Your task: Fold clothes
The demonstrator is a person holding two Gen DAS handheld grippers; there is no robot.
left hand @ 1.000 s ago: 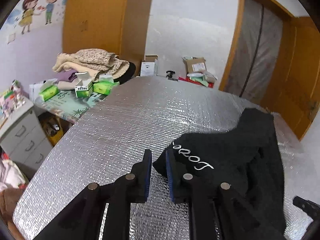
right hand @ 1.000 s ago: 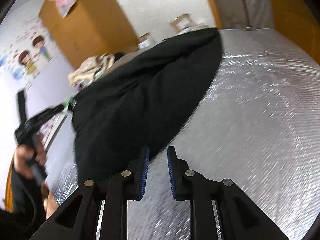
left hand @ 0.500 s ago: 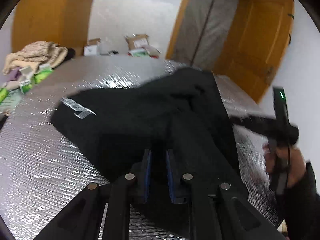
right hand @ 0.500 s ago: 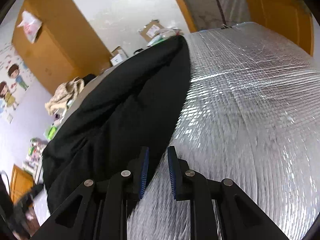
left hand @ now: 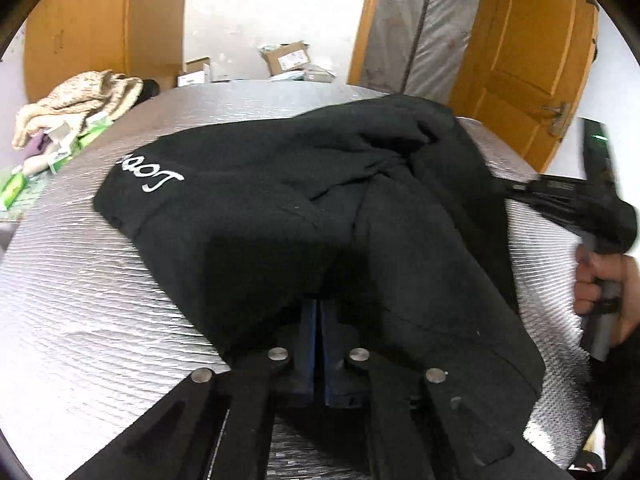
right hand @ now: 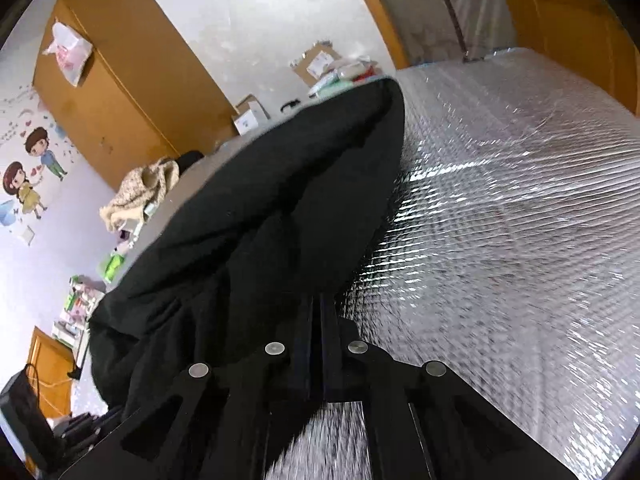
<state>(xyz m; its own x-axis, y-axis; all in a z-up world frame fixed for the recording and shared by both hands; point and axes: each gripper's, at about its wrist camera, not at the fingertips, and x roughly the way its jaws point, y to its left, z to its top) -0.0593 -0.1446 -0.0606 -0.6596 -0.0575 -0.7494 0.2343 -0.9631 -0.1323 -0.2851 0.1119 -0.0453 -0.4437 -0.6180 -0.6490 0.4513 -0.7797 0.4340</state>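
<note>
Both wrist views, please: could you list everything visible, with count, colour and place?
black garment: one, black with white lettering, crumpled on the silver surface
silver surface: one, quilted foil, under the garment
beige cloth pile: one, beige, far left edge
cardboard boxes: a few, brown and white, by the far wall
wooden door: one, orange-brown, right
cartoon wall sticker: one, two figures, left wall
left gripper: black, blue pads, shut on the garment's near edge
right gripper: black, shut on the garment's edge
hand: one, gripping the right gripper's handle

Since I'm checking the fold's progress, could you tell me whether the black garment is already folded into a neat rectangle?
No, the black garment lies bunched and creased on the silver table cover.
</note>
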